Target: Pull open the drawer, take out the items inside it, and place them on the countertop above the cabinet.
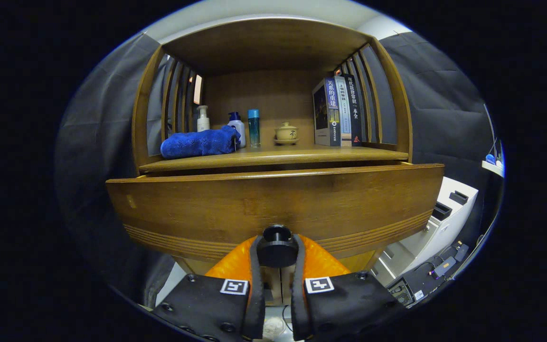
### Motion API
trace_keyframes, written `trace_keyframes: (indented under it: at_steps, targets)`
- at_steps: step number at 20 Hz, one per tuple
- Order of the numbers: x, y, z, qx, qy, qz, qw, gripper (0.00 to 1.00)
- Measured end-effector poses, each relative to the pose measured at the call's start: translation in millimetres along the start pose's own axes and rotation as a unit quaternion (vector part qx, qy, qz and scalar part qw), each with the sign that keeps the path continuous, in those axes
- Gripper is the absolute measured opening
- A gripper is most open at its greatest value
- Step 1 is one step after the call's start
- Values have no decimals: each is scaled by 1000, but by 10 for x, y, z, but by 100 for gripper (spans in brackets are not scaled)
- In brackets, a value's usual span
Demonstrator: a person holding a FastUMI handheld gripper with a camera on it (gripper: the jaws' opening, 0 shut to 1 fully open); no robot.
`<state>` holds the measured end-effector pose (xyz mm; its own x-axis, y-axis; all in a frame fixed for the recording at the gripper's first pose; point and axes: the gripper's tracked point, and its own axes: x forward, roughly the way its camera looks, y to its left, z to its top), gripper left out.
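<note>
- Wooden cabinet (273,95) is filling the centre of the frame, dark cloth hanging behind it on both sides.
- Gripper (277,249) is sitting at lower centre, both fingers pressing on the round knob (277,246) between them.
- Drawer (273,204) is lying straight ahead of the fingers, its long front running left to right, apparently standing out from the cabinet; its inside is hidden.
- Countertop (302,154) above is carrying a blue towel (200,142), bottles (238,126), a teapot (286,132) and books (337,111).
</note>
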<state>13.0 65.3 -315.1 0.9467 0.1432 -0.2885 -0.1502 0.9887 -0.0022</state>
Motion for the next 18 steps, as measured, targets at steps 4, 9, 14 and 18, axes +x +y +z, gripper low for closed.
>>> trace_keyframes:
  at_steps: [4, 9, 14, 18]
  targets:
    - [-194, 1, -70, 2, -6, 3, 1000, 30]
    - [-337, 4, -107, 2, -2, 6, 1000, 30]
    - [-450, 9, -147, -15, 0, 10, 1000, 30]
    - [-603, 36, -198, -13, 0, 10, 1000, 30]
